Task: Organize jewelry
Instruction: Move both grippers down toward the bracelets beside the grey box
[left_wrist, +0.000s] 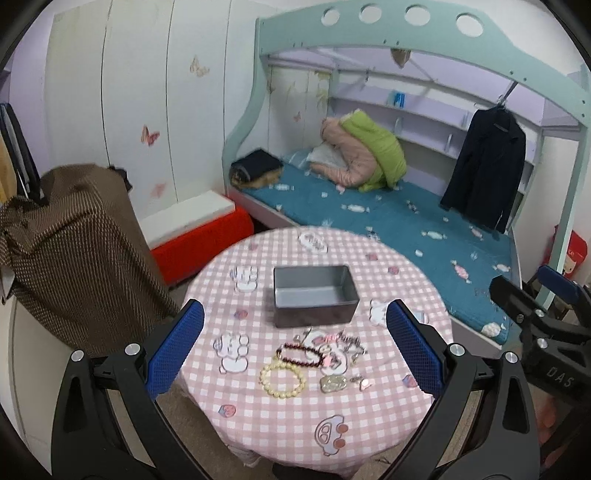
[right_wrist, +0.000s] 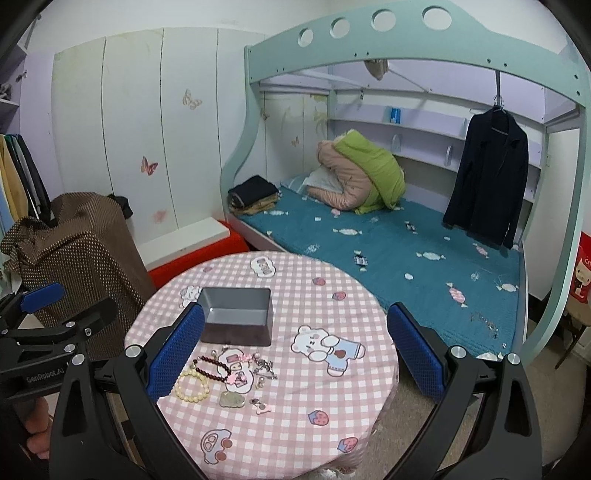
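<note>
A grey metal tin (left_wrist: 316, 300) (right_wrist: 238, 315) stands empty on the round table with a pink checked cloth (left_wrist: 288, 424) (right_wrist: 314, 387). In front of it lies loose jewelry: a dark bead bracelet (left_wrist: 300, 355) (right_wrist: 211, 366), a cream pearl bracelet (left_wrist: 282, 379) (right_wrist: 192, 386), a pale green pendant (left_wrist: 333, 384) (right_wrist: 232, 400), silver chains (left_wrist: 351, 341) (right_wrist: 264, 367) and small pink pieces (left_wrist: 364, 384) (right_wrist: 261, 405). My left gripper (left_wrist: 295, 354) hangs open above the jewelry, holding nothing. My right gripper (right_wrist: 295, 354) is open above the table's right half, empty.
A chair draped in brown dotted cloth (left_wrist: 74, 251) (right_wrist: 77, 251) stands left of the table. A red and white box (left_wrist: 199, 236) sits behind. The bunk bed with a blue mattress (left_wrist: 406, 229) (right_wrist: 406, 251) runs along the far right, with a dark jacket (right_wrist: 487, 177) hanging.
</note>
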